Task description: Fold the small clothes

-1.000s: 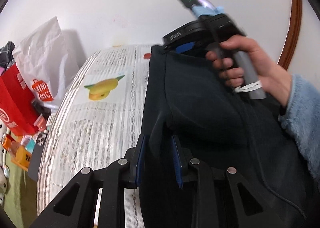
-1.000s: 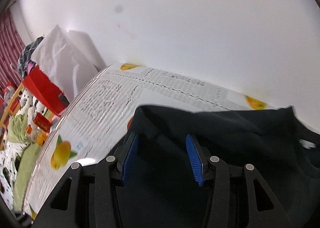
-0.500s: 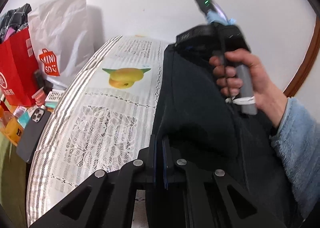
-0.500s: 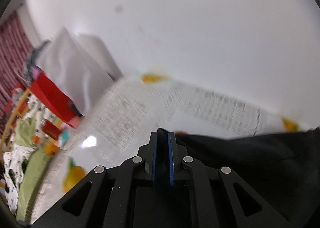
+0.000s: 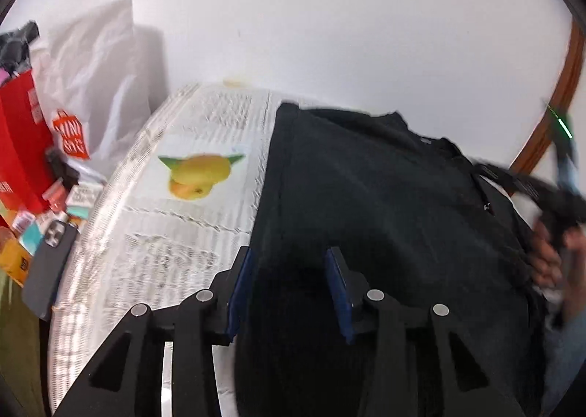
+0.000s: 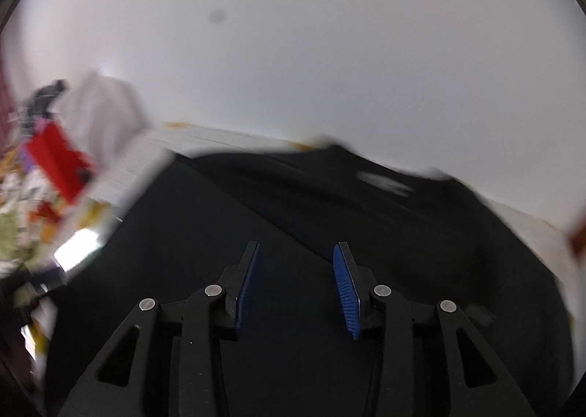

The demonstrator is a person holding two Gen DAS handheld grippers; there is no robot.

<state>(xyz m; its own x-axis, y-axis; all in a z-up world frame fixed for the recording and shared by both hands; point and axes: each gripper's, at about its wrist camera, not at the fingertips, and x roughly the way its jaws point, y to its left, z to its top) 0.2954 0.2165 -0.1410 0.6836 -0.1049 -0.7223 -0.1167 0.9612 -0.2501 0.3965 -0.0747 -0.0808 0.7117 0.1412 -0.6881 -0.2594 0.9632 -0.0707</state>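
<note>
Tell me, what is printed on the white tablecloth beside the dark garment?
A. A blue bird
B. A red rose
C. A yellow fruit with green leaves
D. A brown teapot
C: in the left wrist view a yellow fruit with green leaves shows on the patterned tablecloth, just left of the dark garment.

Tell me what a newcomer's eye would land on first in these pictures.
First, the big black fabric garment spread over the white lace-patterned tablecloth, filling the centre and right. Next, the yellow fruit print on the cloth to its left, and the red paper bag among clutter at the far left. Both the left gripper and right gripper have just been opening, blue pads apart above the garment.
</note>
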